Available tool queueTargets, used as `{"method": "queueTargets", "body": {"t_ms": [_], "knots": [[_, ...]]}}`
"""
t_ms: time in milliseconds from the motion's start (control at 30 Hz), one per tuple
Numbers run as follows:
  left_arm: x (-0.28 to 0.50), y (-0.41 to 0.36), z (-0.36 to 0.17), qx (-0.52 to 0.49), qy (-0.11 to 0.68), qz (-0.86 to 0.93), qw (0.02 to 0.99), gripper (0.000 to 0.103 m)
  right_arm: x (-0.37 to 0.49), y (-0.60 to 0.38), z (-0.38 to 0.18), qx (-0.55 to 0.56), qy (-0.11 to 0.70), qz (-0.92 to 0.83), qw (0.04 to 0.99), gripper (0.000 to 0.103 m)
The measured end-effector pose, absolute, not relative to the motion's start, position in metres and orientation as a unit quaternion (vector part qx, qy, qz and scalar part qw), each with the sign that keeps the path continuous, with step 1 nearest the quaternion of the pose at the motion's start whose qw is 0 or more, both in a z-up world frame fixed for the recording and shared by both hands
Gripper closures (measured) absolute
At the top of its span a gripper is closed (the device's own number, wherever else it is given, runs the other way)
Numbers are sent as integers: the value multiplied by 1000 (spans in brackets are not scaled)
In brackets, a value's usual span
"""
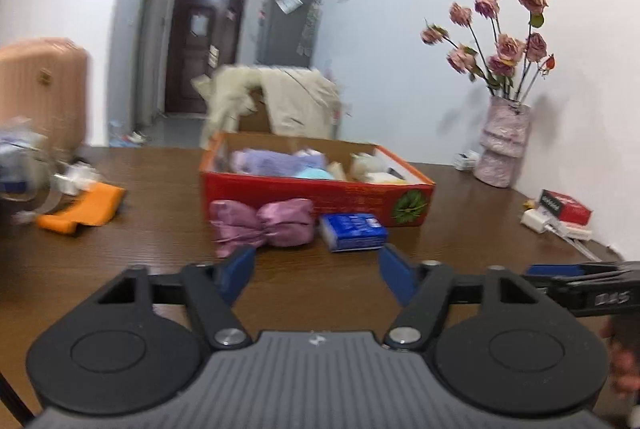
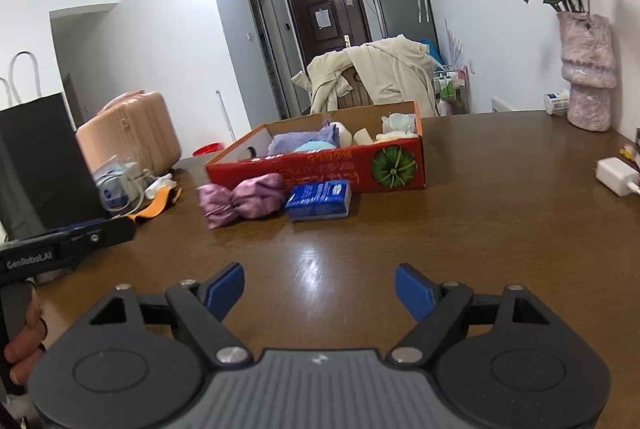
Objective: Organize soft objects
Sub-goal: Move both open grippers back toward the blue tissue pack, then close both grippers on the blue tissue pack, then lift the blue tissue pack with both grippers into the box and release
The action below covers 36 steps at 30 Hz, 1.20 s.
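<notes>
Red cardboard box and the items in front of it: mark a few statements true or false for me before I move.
1. The pink satin bow-shaped pouch lies on the brown wooden table, outside the red cardboard box. True.
2. The blue tissue pack is inside the box. False: it lies on the table in front of it.
3. Both tongs hold something. False: the left tongs and right tongs are open and empty.
4. A purple fluffy cloth is in the box. True.
</notes>
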State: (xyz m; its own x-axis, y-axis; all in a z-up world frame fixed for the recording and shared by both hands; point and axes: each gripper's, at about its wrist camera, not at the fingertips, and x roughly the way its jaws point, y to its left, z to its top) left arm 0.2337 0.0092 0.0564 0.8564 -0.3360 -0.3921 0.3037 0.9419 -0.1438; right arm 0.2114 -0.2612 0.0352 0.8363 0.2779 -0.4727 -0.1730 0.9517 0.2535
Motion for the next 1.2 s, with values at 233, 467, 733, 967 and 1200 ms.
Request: {"method": "queueTargets", "body": {"t_ms": [233, 467, 733, 967, 1200], "knots": [[356, -40, 32, -34, 274, -189, 942, 69, 327, -262, 18, 140, 287, 110, 941, 32], [426, -54, -1, -55, 332, -193, 922, 83, 407, -260, -7, 176, 309, 120, 927, 60], [429, -38, -14, -108, 321, -217, 915, 83, 410, -256, -24, 195, 310, 157, 917, 77], [432, -39, -14, -114, 325, -219, 913, 83, 417, -263, -28, 219, 317, 167, 908, 77], [416, -51, -8, -74, 302, -209, 927, 83, 407, -262, -22, 212, 306, 164, 914, 86]]}}
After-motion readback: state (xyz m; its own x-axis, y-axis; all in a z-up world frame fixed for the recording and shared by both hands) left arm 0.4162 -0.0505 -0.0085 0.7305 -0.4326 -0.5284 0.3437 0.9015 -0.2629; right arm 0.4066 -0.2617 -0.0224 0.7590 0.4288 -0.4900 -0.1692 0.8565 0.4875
